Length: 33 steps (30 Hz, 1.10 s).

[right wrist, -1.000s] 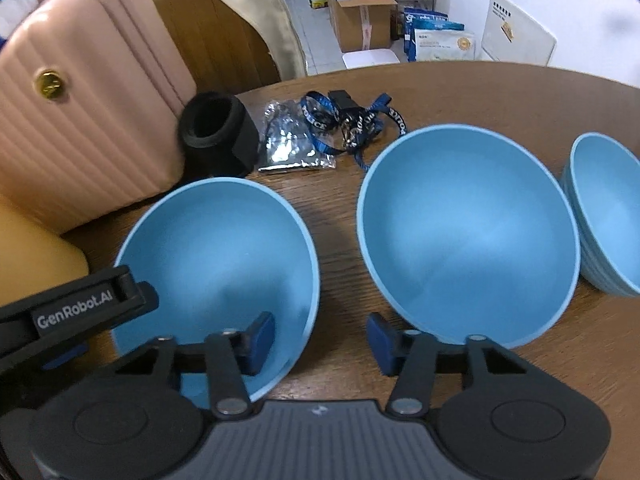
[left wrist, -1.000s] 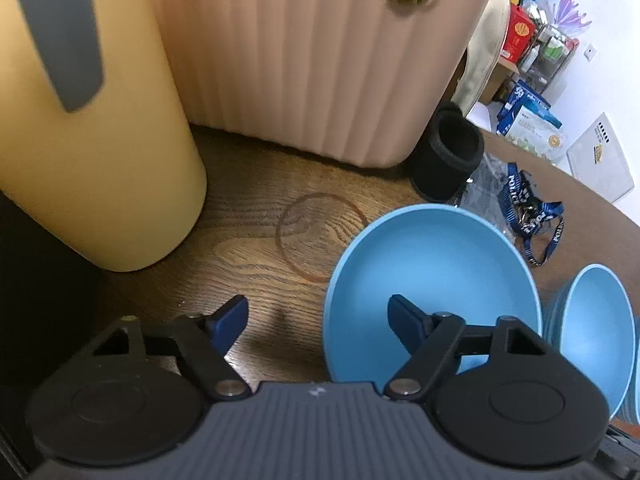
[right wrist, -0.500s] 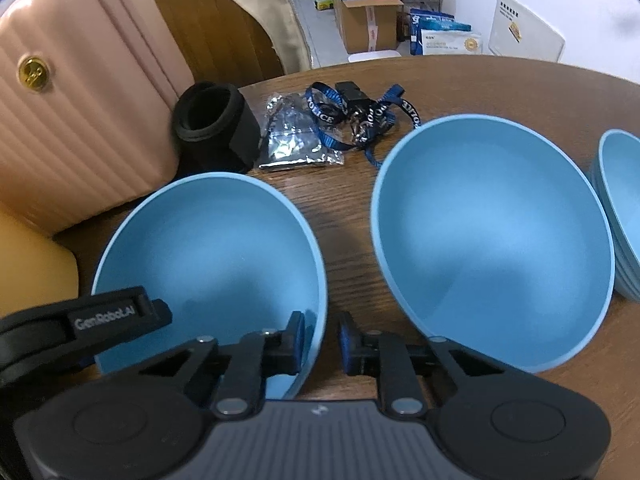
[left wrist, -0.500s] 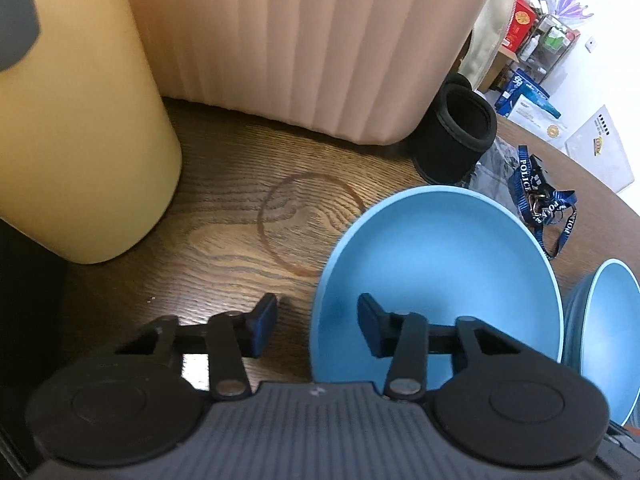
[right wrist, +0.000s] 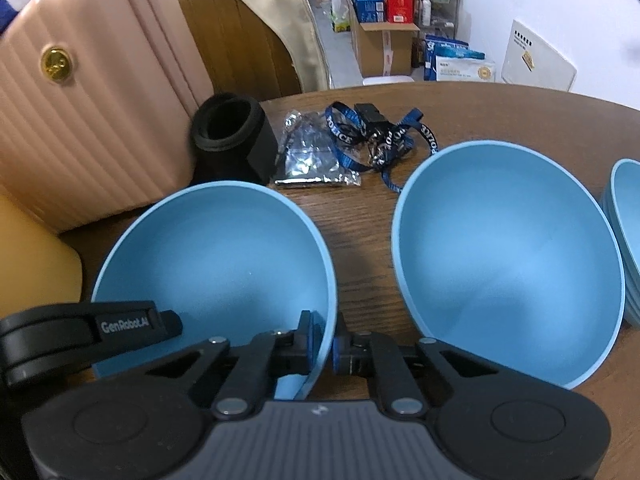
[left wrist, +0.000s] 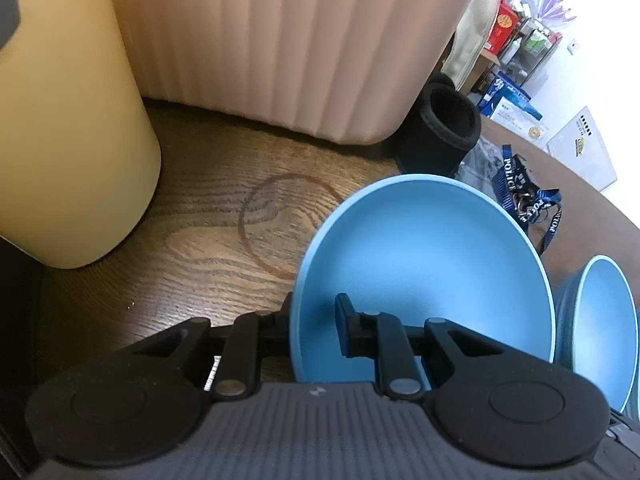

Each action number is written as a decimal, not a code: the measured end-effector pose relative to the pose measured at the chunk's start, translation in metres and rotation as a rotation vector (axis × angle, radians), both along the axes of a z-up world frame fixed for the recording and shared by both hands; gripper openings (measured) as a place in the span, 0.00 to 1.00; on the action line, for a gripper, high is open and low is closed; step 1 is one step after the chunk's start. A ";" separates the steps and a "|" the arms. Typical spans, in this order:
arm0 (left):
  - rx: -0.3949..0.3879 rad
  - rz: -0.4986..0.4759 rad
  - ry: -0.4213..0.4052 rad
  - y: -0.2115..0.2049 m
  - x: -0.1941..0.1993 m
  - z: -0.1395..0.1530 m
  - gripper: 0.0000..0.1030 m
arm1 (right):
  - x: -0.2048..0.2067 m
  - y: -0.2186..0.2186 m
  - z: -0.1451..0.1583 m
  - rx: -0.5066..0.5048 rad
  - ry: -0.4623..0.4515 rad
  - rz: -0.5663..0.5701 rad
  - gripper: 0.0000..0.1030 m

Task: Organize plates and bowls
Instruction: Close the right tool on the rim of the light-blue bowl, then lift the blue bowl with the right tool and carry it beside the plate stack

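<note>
A large blue bowl sits on the wooden table; it also shows in the right wrist view. My left gripper is shut on its left rim. My right gripper is shut on its right rim, one finger inside and one outside. The left gripper's body shows at the bowl's left side. A second large blue bowl sits to the right. A stack of smaller blue bowls stands at the far right, also in the left wrist view.
A pink ribbed suitcase and a yellow cylinder stand at the back left. A black cup holder, a foil packet and a blue lanyard lie behind the bowls. A ring stain marks the wood.
Both grippers have closed from open onto opposite rims of the left blue bowl. Both have moved slightly forward.
</note>
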<state>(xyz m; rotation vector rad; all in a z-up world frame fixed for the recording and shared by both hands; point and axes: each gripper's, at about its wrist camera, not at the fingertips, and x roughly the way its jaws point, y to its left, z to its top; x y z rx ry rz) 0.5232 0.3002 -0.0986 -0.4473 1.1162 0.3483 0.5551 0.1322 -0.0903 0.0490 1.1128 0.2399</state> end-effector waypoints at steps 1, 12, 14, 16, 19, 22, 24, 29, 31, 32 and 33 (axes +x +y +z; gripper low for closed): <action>0.002 0.000 -0.007 0.000 -0.001 0.002 0.19 | -0.001 0.000 0.001 0.001 -0.008 0.002 0.08; 0.007 -0.013 -0.073 -0.006 -0.030 0.026 0.19 | -0.029 -0.008 0.020 0.026 -0.068 0.008 0.08; 0.006 -0.017 -0.087 -0.008 -0.039 0.032 0.19 | -0.038 -0.011 0.027 0.029 -0.085 0.010 0.08; 0.009 -0.026 -0.101 -0.012 -0.047 0.038 0.19 | -0.048 -0.015 0.033 0.032 -0.101 0.010 0.08; 0.009 -0.043 -0.121 -0.018 -0.063 0.048 0.19 | -0.064 -0.022 0.042 0.039 -0.120 0.005 0.08; 0.012 -0.066 -0.145 -0.024 -0.079 0.056 0.19 | -0.081 -0.030 0.050 0.051 -0.132 0.002 0.08; 0.012 -0.083 -0.159 -0.028 -0.091 0.063 0.19 | -0.093 -0.037 0.055 0.059 -0.137 -0.004 0.08; 0.017 -0.116 -0.186 -0.036 -0.121 0.077 0.19 | -0.126 -0.049 0.069 0.070 -0.157 -0.013 0.08; 0.016 -0.125 -0.190 -0.038 -0.133 0.081 0.19 | -0.140 -0.053 0.073 0.071 -0.163 -0.013 0.08; 0.015 -0.129 -0.192 -0.040 -0.138 0.082 0.19 | -0.145 -0.054 0.075 0.070 -0.166 -0.013 0.08; 0.013 -0.132 -0.194 -0.041 -0.144 0.084 0.19 | -0.152 -0.056 0.076 0.069 -0.167 -0.012 0.08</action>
